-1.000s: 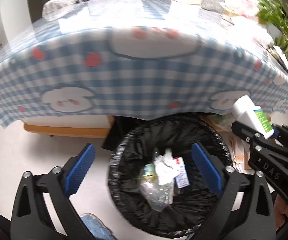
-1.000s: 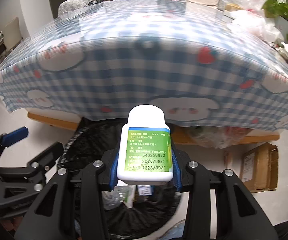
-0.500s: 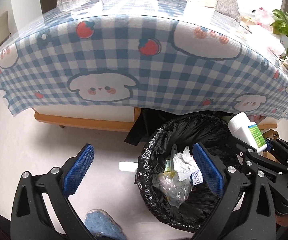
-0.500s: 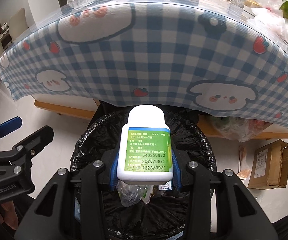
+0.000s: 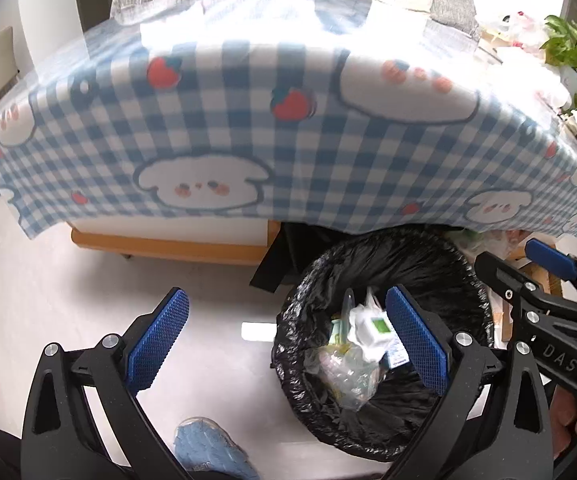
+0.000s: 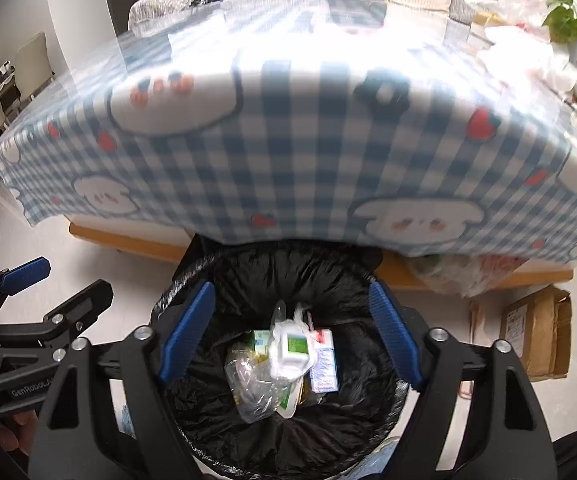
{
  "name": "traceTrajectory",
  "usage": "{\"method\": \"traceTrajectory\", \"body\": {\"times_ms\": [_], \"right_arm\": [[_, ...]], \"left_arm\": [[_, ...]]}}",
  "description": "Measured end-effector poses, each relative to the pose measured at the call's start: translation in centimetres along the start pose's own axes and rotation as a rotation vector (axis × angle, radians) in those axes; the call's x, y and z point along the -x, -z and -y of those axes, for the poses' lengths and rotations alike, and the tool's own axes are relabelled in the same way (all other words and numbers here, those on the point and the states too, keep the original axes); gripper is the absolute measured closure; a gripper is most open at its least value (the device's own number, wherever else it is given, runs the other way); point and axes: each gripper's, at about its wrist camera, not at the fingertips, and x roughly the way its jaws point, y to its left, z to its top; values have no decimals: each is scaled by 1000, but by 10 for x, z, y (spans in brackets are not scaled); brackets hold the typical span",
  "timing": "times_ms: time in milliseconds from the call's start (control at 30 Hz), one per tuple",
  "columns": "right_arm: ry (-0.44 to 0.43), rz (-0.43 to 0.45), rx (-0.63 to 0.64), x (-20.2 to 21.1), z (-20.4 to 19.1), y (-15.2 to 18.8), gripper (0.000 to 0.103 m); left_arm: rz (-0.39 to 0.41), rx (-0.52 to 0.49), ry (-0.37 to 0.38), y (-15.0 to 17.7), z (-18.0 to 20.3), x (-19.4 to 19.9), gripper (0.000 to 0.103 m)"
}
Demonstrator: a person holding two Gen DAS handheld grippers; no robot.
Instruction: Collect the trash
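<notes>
Trash fills the bottom of the round bin lined with a black plastic bag (image 6: 272, 280), which stands on the pale floor (image 5: 88, 280) just in front of the worktop. We see the worktop draped in a blue-and-white checked cloth printed with white puppies and red strawberries (image 6: 288, 140), its hem hanging over the bin's far rim. To the right of the bin a brown cardboard box (image 6: 536, 332) sits on the floor.

Our right tongs (image 6: 290, 332) hang directly above the bin mouth, blue pads spread wide with nothing between them. Our left tongs (image 5: 288, 340) are just beside them to the left, likewise spread and bare, with one pad over the bin and the other over the floor.

In the heap, crumpled clear plastic wrapping (image 6: 252, 380) lies lowest. A small white carton with blue print (image 6: 324, 364) rests against its right side. On top lies the white plastic pill bottle with a green label (image 6: 294, 346), tipped on its side.
</notes>
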Motion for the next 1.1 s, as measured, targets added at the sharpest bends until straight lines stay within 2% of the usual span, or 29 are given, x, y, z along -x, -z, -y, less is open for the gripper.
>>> {"method": "traceTrajectory", "body": {"times_ms": [33,167,367,600,1100], "right_arm": [[14,9,-1,4,2,-3,17],[41,54,-13,27,11,-16,9],[50,139,-20,74,19,-35,8],[37,182,-28,113,28,-42,8],[47,150,-56,114,43,-29,8]], "left_arm": [[7,-4,0,-2,2,4,6],[51,-11,11,-15,10,28,6],[127,-35,-6,-35,23,72,6],[173,-40,-14,-46,33,106,6],[152,-66,-23,-44,44,103,6]]}}
